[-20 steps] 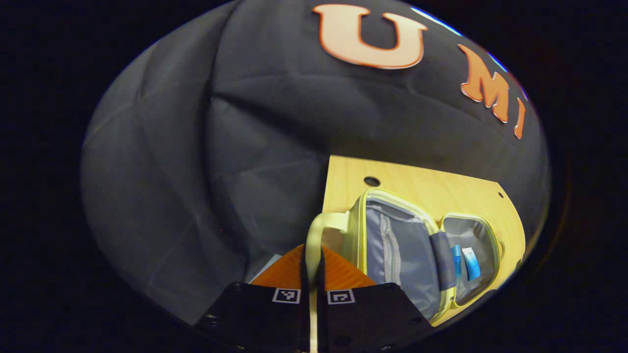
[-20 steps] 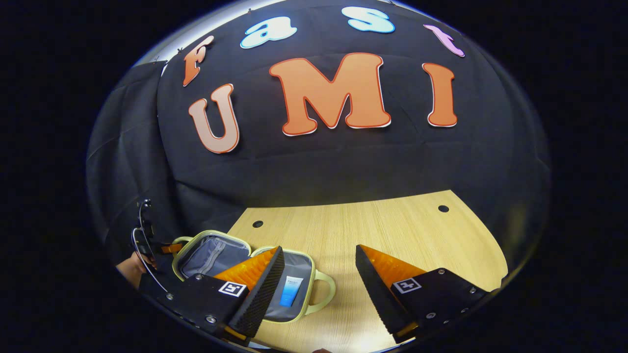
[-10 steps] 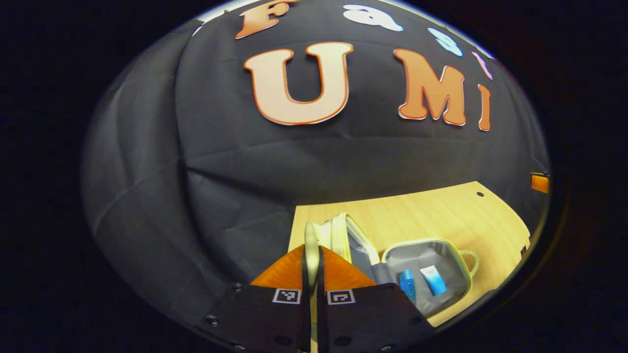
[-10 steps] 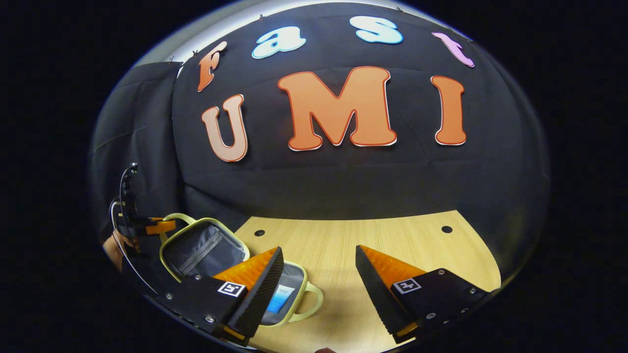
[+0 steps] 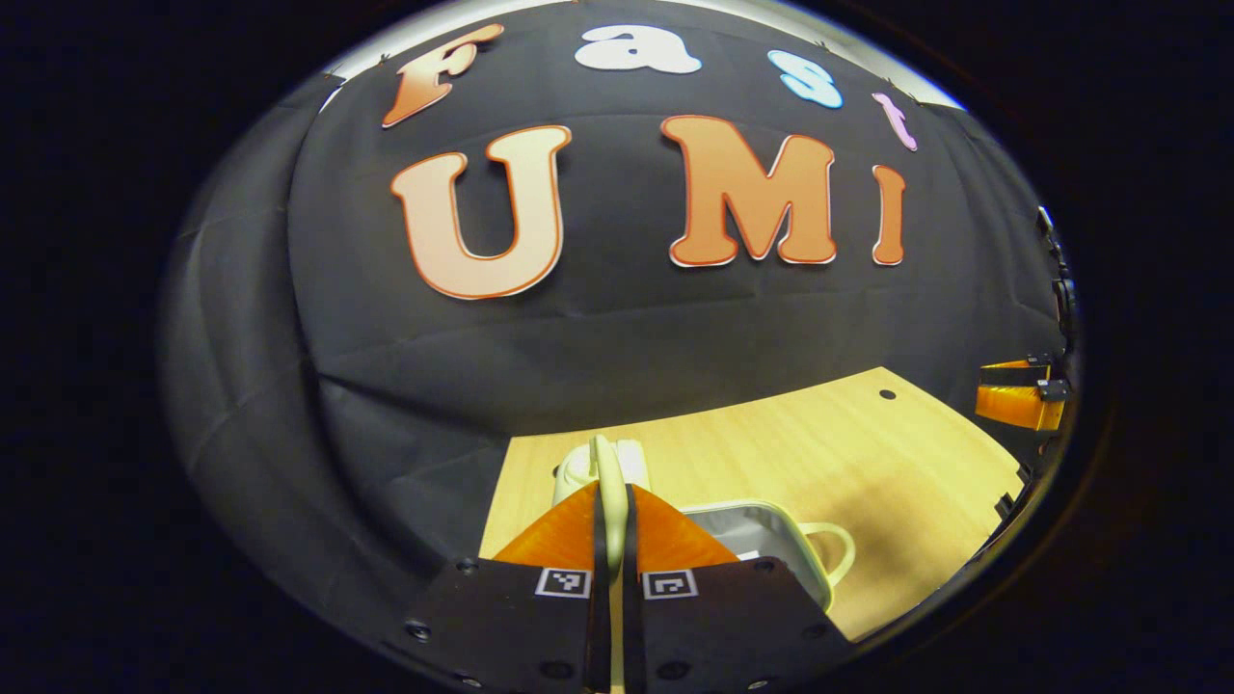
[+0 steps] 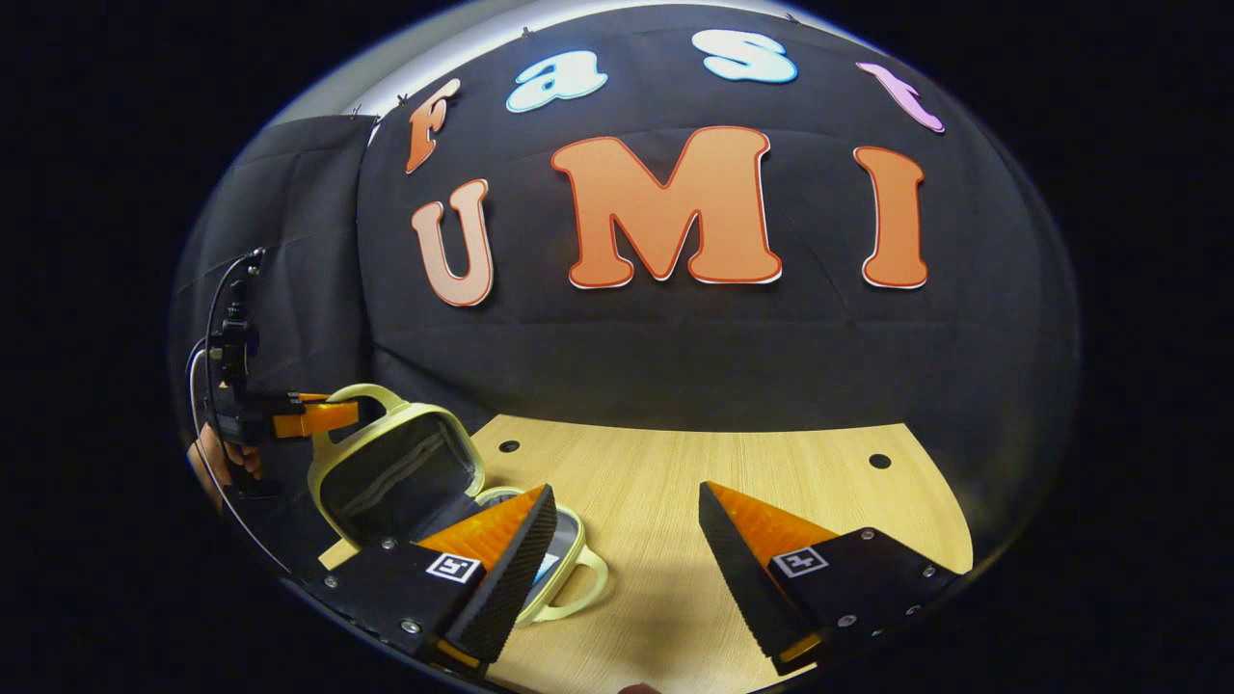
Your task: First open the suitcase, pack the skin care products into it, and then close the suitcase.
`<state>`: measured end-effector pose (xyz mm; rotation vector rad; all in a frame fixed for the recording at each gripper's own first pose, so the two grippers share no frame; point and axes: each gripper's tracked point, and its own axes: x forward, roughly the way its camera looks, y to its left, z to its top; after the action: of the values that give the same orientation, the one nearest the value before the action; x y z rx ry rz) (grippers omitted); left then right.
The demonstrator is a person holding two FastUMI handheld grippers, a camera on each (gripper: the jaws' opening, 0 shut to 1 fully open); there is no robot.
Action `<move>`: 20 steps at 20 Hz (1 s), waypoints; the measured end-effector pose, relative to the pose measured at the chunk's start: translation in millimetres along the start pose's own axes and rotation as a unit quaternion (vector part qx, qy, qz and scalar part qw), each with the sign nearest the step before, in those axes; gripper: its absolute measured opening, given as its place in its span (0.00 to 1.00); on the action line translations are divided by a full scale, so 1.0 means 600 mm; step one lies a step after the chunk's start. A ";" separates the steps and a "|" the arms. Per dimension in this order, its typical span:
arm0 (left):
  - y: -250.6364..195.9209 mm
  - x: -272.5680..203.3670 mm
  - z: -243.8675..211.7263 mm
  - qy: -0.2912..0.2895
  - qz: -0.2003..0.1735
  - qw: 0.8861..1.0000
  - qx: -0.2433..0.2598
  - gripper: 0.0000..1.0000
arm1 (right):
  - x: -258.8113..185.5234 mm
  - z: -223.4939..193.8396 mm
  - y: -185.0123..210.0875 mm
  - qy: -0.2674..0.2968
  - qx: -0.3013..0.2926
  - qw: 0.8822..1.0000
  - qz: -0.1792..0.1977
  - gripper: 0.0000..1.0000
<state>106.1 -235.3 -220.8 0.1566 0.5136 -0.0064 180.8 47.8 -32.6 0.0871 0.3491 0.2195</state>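
Since a second ago the suitcase lid [image 6: 400,474] has swung up from lying flat on the desk [image 6: 733,482] to standing steeply, tipped over the lower half. In the left gripper view the grey lining and the blue tubes that were in plain sight have dropped away, leaving the lid edge-on straight ahead.

The suitcase [image 5: 762,540] is a small pale yellow-green case with grey lining, sitting at the desk's left end, at about 8 o'clock in the right gripper view. Its lower half [image 6: 564,554] lies flat on the wood, its own loop handle pointing toward the desk's middle. Inside it a sliver of a blue and white skin care tube [image 6: 547,567] shows beside the right tongs' near finger; the rest of the contents are hidden. The lid's inner zip pocket faces the right camera.

The left tongs [image 5: 610,511] are clamped shut on the lid's handle [image 5: 605,472], which runs up between both fingers at 6 o'clock of their own view. From the right gripper view they [image 6: 333,416] reach in level from 9 o'clock, with a hand [image 6: 220,465] behind them.

The right tongs [image 6: 627,525] are wide open, holding nothing, poised above the desk just right of the case.
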 end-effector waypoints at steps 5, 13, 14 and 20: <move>-0.093 0.010 -0.001 0.001 -0.022 1.000 -0.005 0.05 | -0.001 -0.022 -0.027 0.008 -0.011 1.000 0.010 0.94; -0.243 0.034 -0.036 0.014 -0.066 0.997 -0.044 0.05 | 0.003 -0.053 -0.078 0.018 -0.016 1.000 0.011 0.94; -0.259 0.038 -0.042 0.013 -0.070 0.996 -0.055 0.05 | 0.004 -0.057 -0.085 0.018 -0.013 1.000 0.010 0.94; -0.335 0.066 -0.088 0.037 -0.085 0.994 -0.051 0.05 | -0.006 -0.074 -0.125 0.020 -0.016 1.000 -0.001 0.94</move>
<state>105.6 -424.6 -315.4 0.0129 0.5990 -0.1410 177.2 -23.6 -82.0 0.0509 0.3855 0.2250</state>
